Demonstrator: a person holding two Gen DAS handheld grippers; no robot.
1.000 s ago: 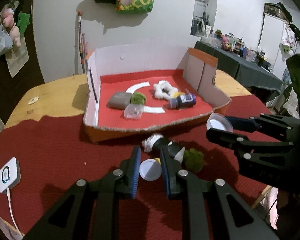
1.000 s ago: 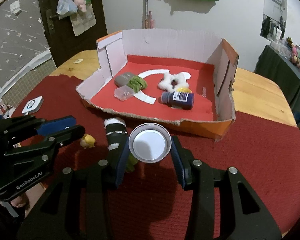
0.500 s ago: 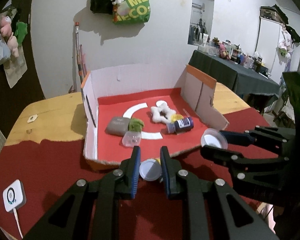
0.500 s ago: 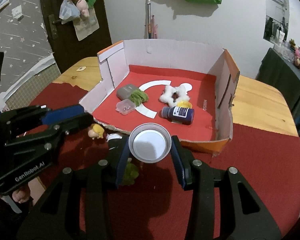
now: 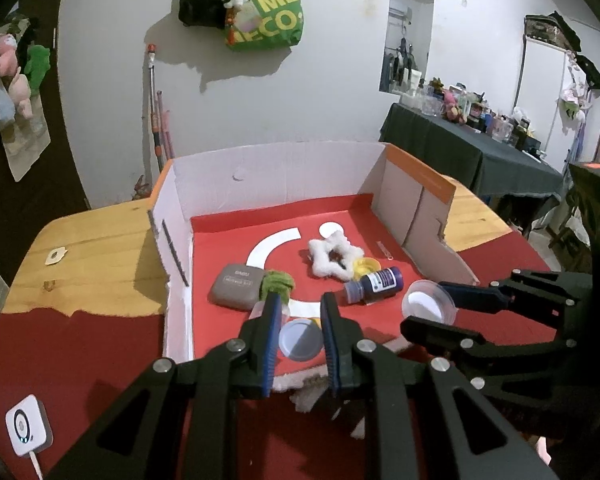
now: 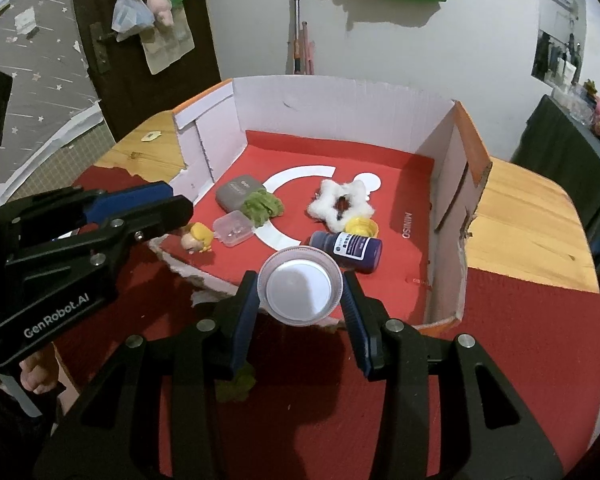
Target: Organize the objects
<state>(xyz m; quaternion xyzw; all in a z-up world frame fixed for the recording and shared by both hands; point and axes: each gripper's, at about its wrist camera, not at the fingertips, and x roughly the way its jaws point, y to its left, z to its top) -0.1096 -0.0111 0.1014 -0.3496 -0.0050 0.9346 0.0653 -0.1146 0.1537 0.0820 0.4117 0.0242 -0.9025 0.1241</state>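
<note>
An open cardboard box (image 5: 272,168) (image 6: 340,96) with a red floor stands ahead on the table. My left gripper (image 5: 300,312) (image 6: 176,206) is shut on a small yellow toy figure (image 6: 198,236); its round white base (image 5: 301,339) faces the left wrist camera. It hovers over the box's low front edge. To its right, my right gripper (image 6: 300,280) (image 5: 422,306) is shut on a round clear lid (image 6: 300,288) (image 5: 428,304), also over the front edge. Inside the box lie a grey case (image 5: 236,282), a green plush (image 6: 262,206), a small clear plastic case (image 6: 233,230), a white fluffy star (image 6: 342,200), a yellow cap (image 6: 363,226) and a dark blue bottle (image 6: 350,250).
A red cloth (image 6: 500,340) covers the near half of the wooden table (image 5: 96,248). Under the grippers a green plush (image 6: 236,384) and a white fluffy piece (image 5: 308,396) lie on the cloth. A white device with a cable (image 5: 26,426) sits at the near left. A hand (image 6: 38,376) holds the left gripper.
Both grippers have moved forward and a little up, from over the cloth to over the box's front edge. Each still holds the same thing.
</note>
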